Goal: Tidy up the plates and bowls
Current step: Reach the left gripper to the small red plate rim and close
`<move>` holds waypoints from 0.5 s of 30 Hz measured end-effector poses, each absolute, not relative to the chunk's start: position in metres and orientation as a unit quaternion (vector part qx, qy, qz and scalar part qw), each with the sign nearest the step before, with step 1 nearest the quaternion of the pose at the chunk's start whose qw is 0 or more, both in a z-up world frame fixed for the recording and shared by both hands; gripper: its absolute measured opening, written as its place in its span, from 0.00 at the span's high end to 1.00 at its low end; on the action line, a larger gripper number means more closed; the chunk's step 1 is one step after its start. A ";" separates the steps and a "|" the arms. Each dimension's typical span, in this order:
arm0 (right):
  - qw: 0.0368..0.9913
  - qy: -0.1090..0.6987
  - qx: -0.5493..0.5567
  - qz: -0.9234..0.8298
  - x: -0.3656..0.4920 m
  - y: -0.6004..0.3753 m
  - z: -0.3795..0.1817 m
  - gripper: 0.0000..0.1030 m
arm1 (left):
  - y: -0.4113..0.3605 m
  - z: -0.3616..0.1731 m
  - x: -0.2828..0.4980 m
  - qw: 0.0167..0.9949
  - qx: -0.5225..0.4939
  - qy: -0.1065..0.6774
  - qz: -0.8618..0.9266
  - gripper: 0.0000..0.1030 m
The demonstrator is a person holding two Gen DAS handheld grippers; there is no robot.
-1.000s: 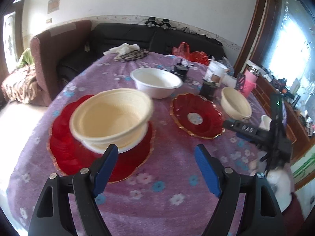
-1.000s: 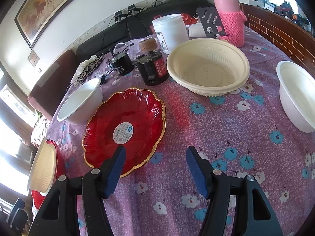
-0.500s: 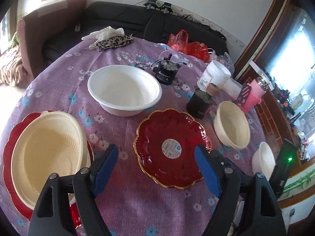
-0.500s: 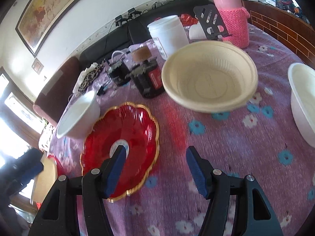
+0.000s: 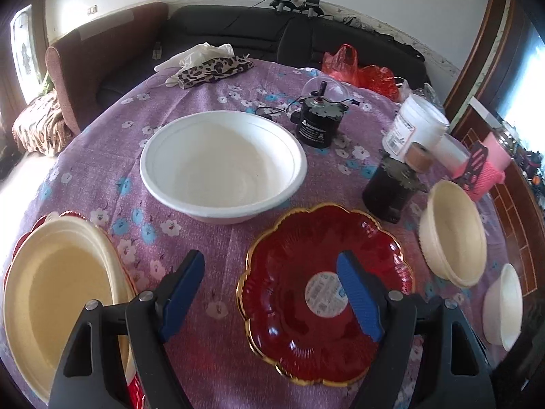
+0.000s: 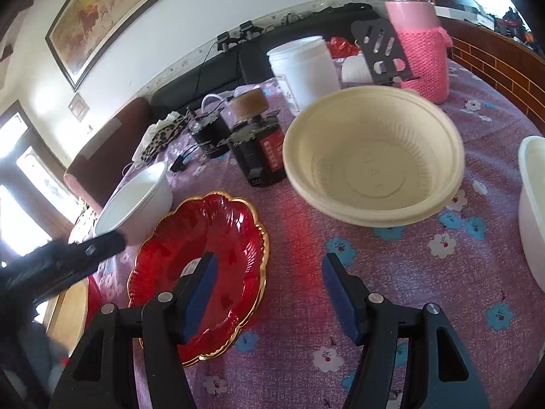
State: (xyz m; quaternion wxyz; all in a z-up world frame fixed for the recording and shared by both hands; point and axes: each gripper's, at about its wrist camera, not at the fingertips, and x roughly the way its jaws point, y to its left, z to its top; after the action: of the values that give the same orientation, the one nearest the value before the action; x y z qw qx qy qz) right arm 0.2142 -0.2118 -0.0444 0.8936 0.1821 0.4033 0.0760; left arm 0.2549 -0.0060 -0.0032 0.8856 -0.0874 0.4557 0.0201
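Observation:
A red gold-rimmed plate (image 5: 289, 289) lies on the purple floral tablecloth, under and just ahead of my left gripper (image 5: 269, 272), which hangs open and empty; its right finger stands over the plate's sticker. Beyond it sits a big white bowl (image 5: 223, 167). At the left, cream bowls (image 5: 58, 300) are stacked on another red plate (image 5: 20, 242). My right gripper (image 6: 269, 269) is open and empty above the cloth, with the red plate (image 6: 231, 238) to its left and a cream bowl (image 6: 374, 167) ahead to its right. A black finger (image 6: 102, 243) of the left gripper shows at the left.
Two black motor cans (image 6: 259, 150) (image 5: 318, 124), a white jar (image 6: 303, 68), a pink-sleeved flask (image 6: 420, 37) and a dark stand (image 6: 381, 51) crowd the far side. A white bowl (image 6: 533, 204) sits at the right edge. A leopard cloth (image 5: 211, 68) and a sofa (image 5: 238, 30) lie beyond.
My left gripper has swung right, away from the stacked cream bowls, and now hangs over the red plate. It has come into the right wrist view. The right gripper edged closer to the cream bowl.

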 end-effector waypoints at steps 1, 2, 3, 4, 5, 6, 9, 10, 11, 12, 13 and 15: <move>0.892 0.406 0.181 0.079 0.215 -0.211 -0.045 0.34 | -0.007 -0.004 0.257 0.885 -0.084 0.457 0.022 0.23; 0.890 0.411 0.180 0.083 0.217 -0.209 -0.047 0.34 | -0.007 -0.004 0.259 0.885 -0.080 0.458 0.023 0.23; 0.888 0.414 0.180 0.083 0.218 -0.208 -0.049 0.34 | -0.008 -0.004 0.260 0.885 -0.074 0.459 0.024 0.23; 0.887 0.417 0.181 0.084 0.219 -0.208 -0.050 0.34 | -0.009 -0.002 0.259 0.886 -0.068 0.458 0.025 0.23; 0.884 0.421 0.183 0.086 0.220 -0.207 -0.051 0.34 | -0.011 0.001 0.258 0.890 -0.058 0.452 0.030 0.23; 0.882 0.424 0.185 0.088 0.222 -0.206 -0.053 0.34 | -0.015 0.005 0.256 0.895 -0.045 0.443 0.032 0.23; 0.877 0.431 0.189 0.091 0.222 -0.204 -0.057 0.34 | -0.029 0.007 0.257 0.897 -0.003 0.442 0.020 0.23; 0.876 0.433 0.190 0.093 0.222 -0.204 -0.058 0.34 | -0.033 0.004 0.260 0.893 0.010 0.449 0.023 0.23; 0.875 0.434 0.192 0.095 0.222 -0.203 -0.059 0.34 | -0.035 0.002 0.263 0.890 0.018 0.455 0.026 0.23; 0.874 0.434 0.194 0.097 0.222 -0.203 -0.060 0.34 | -0.036 -0.002 0.266 0.886 0.022 0.463 0.031 0.23; 0.874 0.434 0.195 0.098 0.222 -0.203 -0.060 0.34 | -0.034 -0.007 0.270 0.881 0.017 0.472 0.037 0.23; 0.874 0.434 0.196 0.100 0.222 -0.203 -0.061 0.34 | -0.027 -0.014 0.278 0.874 -0.002 0.484 0.044 0.23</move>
State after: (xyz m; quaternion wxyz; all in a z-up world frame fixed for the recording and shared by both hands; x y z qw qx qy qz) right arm 0.2219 -0.2026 -0.0605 0.8737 0.1956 0.4342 0.0997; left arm 0.2780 -0.0272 -0.0138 0.8738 -0.0022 0.4844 0.0443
